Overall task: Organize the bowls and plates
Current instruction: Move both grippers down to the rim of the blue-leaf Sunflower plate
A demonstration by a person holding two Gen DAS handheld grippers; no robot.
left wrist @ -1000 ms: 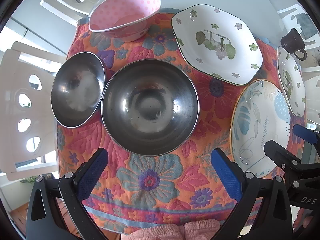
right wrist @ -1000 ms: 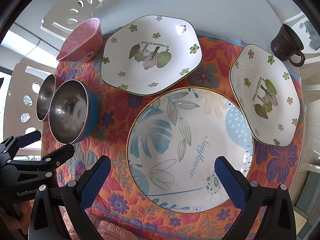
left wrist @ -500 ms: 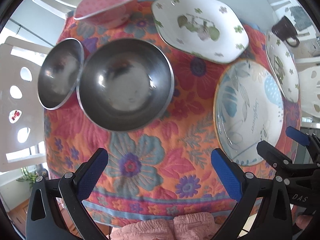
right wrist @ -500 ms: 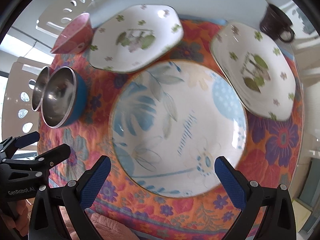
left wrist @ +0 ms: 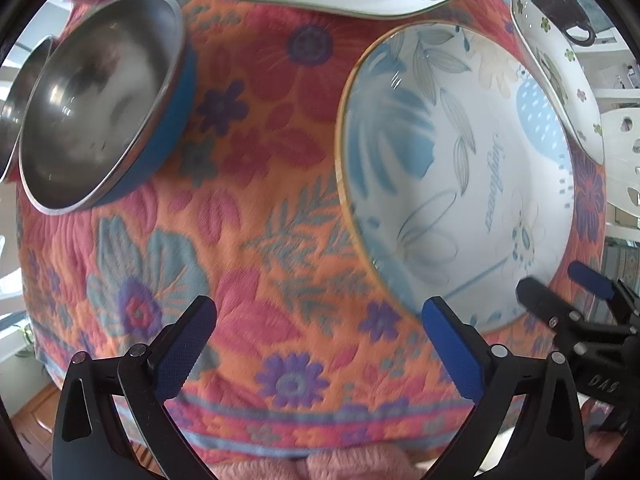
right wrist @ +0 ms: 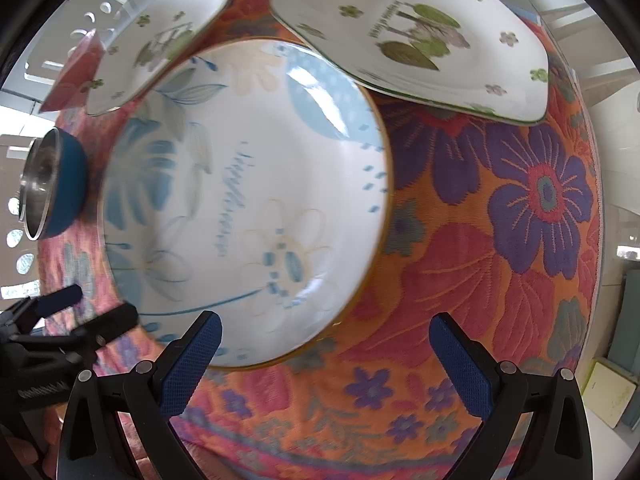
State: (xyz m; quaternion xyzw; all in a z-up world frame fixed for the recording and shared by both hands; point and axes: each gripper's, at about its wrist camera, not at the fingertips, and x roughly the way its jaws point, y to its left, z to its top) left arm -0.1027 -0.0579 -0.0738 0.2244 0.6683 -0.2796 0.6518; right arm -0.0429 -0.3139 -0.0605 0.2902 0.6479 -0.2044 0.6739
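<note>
Change: both pairs of tongs have dropped lower and closer to the cloth than a second ago; the round white plate with blue leaf print [left wrist: 460, 168] now fills far more of each view, and the pink spotted bowl has slid to a sliver at the edge.
Left tongs [left wrist: 320, 340]: blue pads spread wide apart, nothing between them, hovering over the orange floral quilted cloth [left wrist: 248, 240] near the counter's front edge; the right pad sits just beside the plate's near rim.
Right tongs [right wrist: 324, 354]: also spread apart and empty; the left pad overlaps the plate's near rim in the view, the right pad is over bare cloth.
Plate position: flat on the cloth, between the two pairs of tongs, closer to the right pair.
Steel bowls: the larger steel bowl with a blue outside [left wrist: 100, 100] stands well left of the plate, a second steel bowl [left wrist: 16, 100] touching its far side.
Beyond the plate: two white hexagonal plates with green flower print, one [right wrist: 420, 36] behind it to the right, one [right wrist: 160, 40] behind it to the left, their rims seeming to overlap its far edge.
Far corner: a dark brown mug [left wrist: 564, 8].
In the way: nothing lies between either pair of tongs and the plate's near rim.
</note>
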